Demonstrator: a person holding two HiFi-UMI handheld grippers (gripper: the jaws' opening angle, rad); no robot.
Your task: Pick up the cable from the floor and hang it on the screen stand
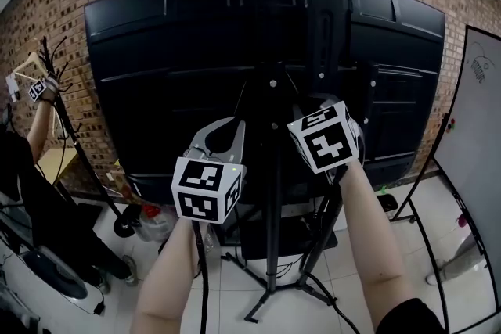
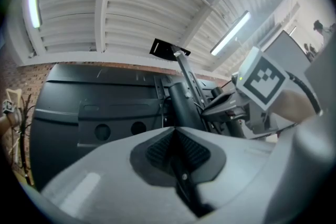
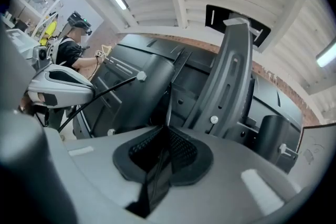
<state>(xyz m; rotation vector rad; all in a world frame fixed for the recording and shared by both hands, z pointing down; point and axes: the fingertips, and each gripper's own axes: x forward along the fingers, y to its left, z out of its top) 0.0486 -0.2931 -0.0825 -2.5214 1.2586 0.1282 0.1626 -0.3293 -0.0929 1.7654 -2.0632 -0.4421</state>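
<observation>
The left hand-held gripper (image 2: 176, 150) pinches the black cable (image 1: 202, 278), which hangs down beside the arm. The right hand-held gripper (image 3: 167, 153) is nearly shut on a dark strip that looks like the same cable. The screen stand's pole (image 1: 274, 168) rises between them, close to both.

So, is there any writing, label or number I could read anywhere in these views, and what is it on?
No text can be read here.
Whiteboard: a faint scribble near its top, too small to read.
Two marker cubes: black-and-white square patterns only, no letters.
</observation>
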